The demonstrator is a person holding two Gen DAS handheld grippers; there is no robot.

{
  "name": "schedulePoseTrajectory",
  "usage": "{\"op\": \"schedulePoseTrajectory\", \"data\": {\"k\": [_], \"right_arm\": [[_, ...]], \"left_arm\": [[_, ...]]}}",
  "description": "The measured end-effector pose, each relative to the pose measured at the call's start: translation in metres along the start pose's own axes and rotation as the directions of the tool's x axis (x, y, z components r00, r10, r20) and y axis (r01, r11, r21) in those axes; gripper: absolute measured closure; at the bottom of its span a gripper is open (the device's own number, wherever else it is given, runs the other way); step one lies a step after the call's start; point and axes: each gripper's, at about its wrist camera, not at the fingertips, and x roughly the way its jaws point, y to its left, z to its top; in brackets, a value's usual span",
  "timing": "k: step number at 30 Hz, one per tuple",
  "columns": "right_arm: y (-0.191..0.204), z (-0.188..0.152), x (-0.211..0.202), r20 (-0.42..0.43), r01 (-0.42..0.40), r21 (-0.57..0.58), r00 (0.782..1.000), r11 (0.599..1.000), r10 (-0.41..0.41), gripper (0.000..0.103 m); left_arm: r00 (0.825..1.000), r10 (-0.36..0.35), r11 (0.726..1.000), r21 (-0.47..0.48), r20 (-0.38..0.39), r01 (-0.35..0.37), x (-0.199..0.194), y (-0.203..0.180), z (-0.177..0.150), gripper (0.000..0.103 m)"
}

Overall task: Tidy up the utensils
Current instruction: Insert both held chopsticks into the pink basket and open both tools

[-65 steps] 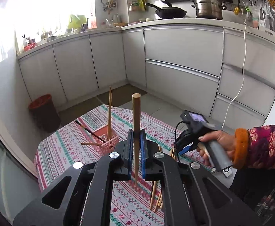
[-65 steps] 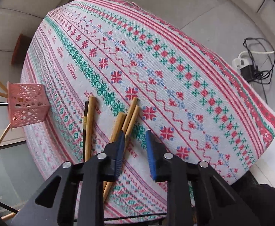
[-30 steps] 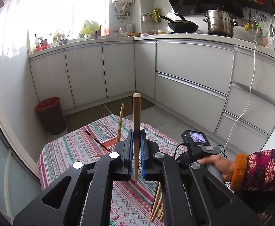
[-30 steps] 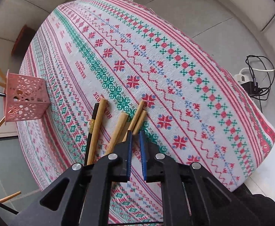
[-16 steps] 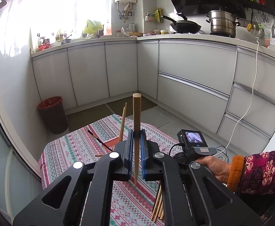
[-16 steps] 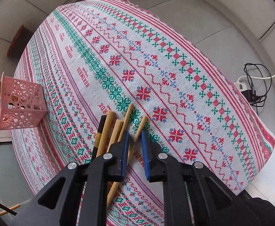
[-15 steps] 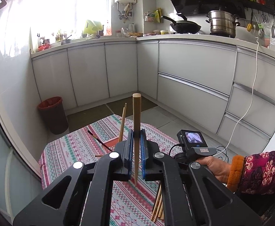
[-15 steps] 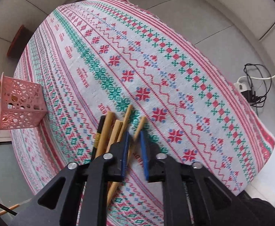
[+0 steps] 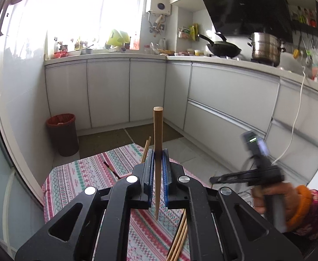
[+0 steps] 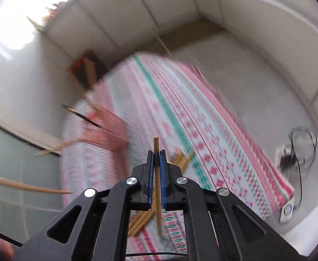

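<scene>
While the left hand-held gripper (image 9: 158, 169) stands closed on one wooden chopstick (image 9: 158, 143), that stick rises upright between its blue pads, blunt end up and thin tip hanging below the jaws. Beyond it, on the patterned tablecloth (image 9: 80, 180) of the counter, chopsticks of the pink holder show just past the left jaw, the holder itself mostly hidden there. Below and to the right of this hand-held gripper, several loose chopsticks (image 9: 178, 241) lie on the cloth. Farther right, a hand (image 9: 274, 200) in an orange cuff holds the other tool, blurred.

The right hand-held gripper (image 10: 156, 174) has just been closing, and its pads now pinch a second wooden chopstick (image 10: 156, 150), nearly upright, tip downward. Under its jaws the remaining chopsticks (image 10: 141, 219) rest on the cloth. Ahead and to the left stands the pink perforated holder (image 10: 111, 134), blurred, with sticks poking out.
</scene>
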Motion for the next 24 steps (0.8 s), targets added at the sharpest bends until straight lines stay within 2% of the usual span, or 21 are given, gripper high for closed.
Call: {"op": "schedulePoseTrajectory", "data": {"k": [4, 8, 11, 13, 18, 24], "right_arm": [[0.023, 0.021, -0.048, 0.115, -0.068, -0.046, 0.991, 0.997, 0.073, 0.098], [0.037, 0.051, -0.086, 0.214, -0.168, -0.051, 0.961, 0.984, 0.175, 0.098], [0.049, 0.072, -0.096, 0.282, -0.197, -0.069, 0.937, 0.978, 0.209, 0.098], [0.060, 0.083, -0.092, 0.312, -0.201, -0.091, 0.924, 0.975, 0.220, 0.098], [0.088, 0.093, -0.060, 0.323, -0.160, -0.149, 0.925, 0.976, 0.201, 0.098], [0.104, 0.088, -0.034, 0.346, -0.113, -0.213, 0.920, 0.970, 0.183, 0.098]], "left_arm": [[0.999, 0.031, 0.999, -0.036, 0.031, -0.030, 0.006, 0.002, 0.014, 0.096], [0.994, 0.086, 0.991, -0.106, 0.063, -0.079, 0.022, 0.012, 0.027, 0.096], [0.989, 0.134, 0.979, -0.165, 0.068, -0.121, 0.041, 0.023, 0.031, 0.096], [0.982, 0.178, 0.967, -0.194, 0.067, -0.162, 0.054, 0.030, 0.031, 0.097], [0.975, 0.211, 0.954, -0.233, 0.070, -0.190, 0.075, 0.045, 0.033, 0.096], [0.966, 0.257, 0.949, -0.199, 0.039, -0.245, 0.107, 0.051, 0.026, 0.096]]}}
